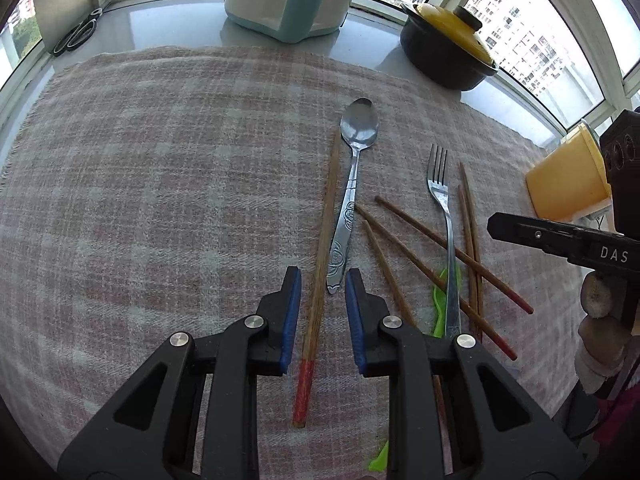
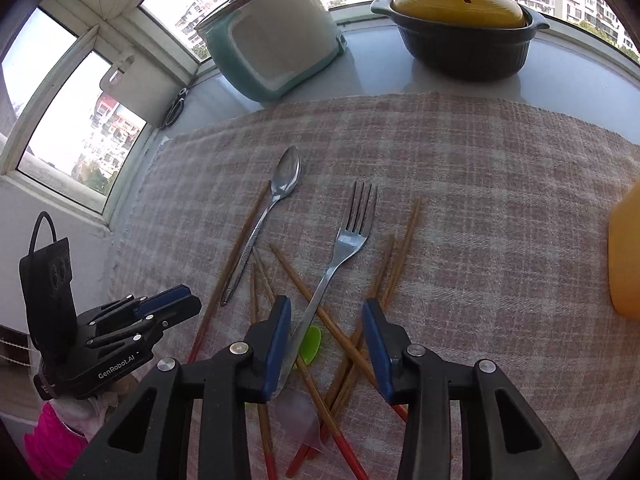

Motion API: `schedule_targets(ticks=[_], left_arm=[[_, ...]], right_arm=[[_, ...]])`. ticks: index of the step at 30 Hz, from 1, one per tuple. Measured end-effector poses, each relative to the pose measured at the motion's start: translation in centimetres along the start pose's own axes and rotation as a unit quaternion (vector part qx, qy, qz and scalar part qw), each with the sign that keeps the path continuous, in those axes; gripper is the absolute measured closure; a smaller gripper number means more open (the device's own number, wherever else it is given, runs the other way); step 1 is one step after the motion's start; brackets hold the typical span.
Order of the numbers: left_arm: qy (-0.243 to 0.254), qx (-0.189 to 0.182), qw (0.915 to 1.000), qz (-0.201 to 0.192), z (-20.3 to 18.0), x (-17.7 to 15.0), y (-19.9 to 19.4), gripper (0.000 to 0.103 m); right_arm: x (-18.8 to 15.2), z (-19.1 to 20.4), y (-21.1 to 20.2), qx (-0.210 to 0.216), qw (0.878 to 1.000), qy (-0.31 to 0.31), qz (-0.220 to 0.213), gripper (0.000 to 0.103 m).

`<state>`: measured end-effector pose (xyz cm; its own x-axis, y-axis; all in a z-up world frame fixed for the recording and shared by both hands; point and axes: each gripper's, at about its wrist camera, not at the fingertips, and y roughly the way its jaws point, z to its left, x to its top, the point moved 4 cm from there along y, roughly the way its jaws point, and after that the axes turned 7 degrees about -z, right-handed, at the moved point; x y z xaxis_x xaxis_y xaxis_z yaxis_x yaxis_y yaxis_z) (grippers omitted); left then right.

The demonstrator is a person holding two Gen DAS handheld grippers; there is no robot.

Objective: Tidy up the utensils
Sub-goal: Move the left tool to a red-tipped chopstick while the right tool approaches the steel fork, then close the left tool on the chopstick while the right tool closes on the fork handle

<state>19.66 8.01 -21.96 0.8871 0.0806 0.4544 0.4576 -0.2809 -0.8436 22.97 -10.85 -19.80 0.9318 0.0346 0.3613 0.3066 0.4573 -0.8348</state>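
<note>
The left black plastic two-finger gripper [image 1: 323, 280] has blue pads [image 1: 294, 316] lining its fingers and silver round screws behind them. The right black plastic gripper [image 2: 326, 312] matches (its side reads "DAS"; the left one's, "GenRobot.AI"). Behind the left fingers: a looped black cable [image 2: 40, 228] and a pink sleeve [image 2: 52, 440].

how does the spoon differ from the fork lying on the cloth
The spoon ends in a rounded bowl; the fork ends in four tines. The spoon's handle has an embossed pattern, while the fork's looks plain. The spoon lies clear on the checked cloth beside a single chopstick; the fork's handle crosses a tangle of chopsticks and a green plastic piece. Both are shiny metal, lying flat with heads toward the window.
</note>
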Motion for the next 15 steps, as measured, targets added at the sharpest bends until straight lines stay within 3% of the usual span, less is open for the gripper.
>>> schedule_targets(ticks=[7,15], left_arm=[[-0.002,-0.006,0.9998,0.017,0.6,1.8,2.0,0.082],[0.012,-0.011,0.9996,0.024,0.1,3.2,3.2,0.082]], right_arm=[[1.1,-0.8,2.9,0.014,0.998,0.053,0.026,0.072],[1.9,-0.2,5.4,0.009,0.997,0.057,0.044,0.076]])
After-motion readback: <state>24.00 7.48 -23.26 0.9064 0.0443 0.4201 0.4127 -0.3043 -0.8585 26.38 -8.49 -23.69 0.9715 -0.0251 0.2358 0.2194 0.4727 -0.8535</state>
